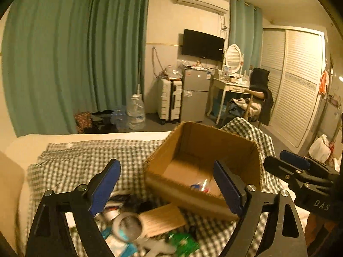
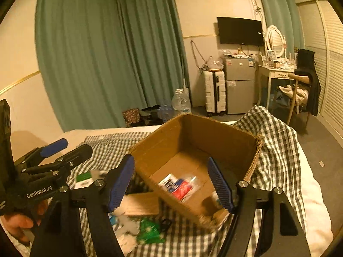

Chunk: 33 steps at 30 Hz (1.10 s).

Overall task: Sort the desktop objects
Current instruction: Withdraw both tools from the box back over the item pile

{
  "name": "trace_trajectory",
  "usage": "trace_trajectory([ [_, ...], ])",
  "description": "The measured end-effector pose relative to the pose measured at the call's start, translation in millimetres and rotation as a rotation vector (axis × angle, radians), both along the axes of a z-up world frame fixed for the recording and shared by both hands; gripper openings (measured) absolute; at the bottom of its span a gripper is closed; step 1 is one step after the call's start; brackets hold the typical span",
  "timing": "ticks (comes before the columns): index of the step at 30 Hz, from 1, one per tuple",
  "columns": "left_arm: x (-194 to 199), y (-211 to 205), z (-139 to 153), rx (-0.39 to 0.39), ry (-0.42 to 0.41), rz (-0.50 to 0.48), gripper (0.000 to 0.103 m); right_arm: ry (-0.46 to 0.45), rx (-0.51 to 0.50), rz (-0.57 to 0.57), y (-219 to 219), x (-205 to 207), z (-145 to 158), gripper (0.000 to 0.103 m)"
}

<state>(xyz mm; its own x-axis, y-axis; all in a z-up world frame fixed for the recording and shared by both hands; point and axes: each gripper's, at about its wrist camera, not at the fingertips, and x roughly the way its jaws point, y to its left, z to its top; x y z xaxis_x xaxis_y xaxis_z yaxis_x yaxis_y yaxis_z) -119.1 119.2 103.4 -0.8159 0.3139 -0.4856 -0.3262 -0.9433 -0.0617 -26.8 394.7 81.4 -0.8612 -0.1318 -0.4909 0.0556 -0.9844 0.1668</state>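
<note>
Both my grippers sit nearest the lens, jaws spread wide and holding nothing: the left gripper (image 1: 167,184) at the bottom of its view, the right gripper (image 2: 171,184) likewise. Behind them the cardboard box (image 2: 225,141) fills mid-frame on the checked cloth (image 1: 85,156), with a few packets (image 2: 180,186) inside. At the lower centre lies the clutter: a cardboard slab (image 1: 165,218), stiff and light, best pinched by its edge; a tape roll (image 1: 127,226), rigid, taken across its rim; a green packet (image 2: 150,231), probably soft and slippery. Blur hides the smaller bits.
</note>
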Motion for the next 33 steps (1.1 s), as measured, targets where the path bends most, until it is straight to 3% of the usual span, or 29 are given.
trace_trajectory([
  [4,30,-37,-10,-0.015,-0.005,0.039,0.094,-0.014,0.008,0.031,-23,19,-7,0.070],
  [6,42,-56,-21,-0.037,-0.003,0.072,0.101,-0.025,0.004,0.051,-33,27,-17,0.071],
  [7,47,-62,-25,-0.041,0.000,0.088,0.103,-0.032,0.004,0.061,-37,31,-22,0.074],
  [9,55,-78,-40,-0.039,-0.006,0.116,0.103,-0.039,0.014,0.072,-48,34,-34,0.089],
  [14,65,-100,-90,-0.030,-0.078,0.171,0.103,-0.062,0.027,0.067,-67,32,-69,0.097],
  [23,64,-100,-177,-0.068,-0.178,0.186,0.103,-0.152,0.048,0.034,-77,20,-153,0.097],
  [33,46,-115,-208,-0.034,-0.263,0.243,0.103,-0.210,0.062,-0.017,-68,-5,-179,0.097],
])
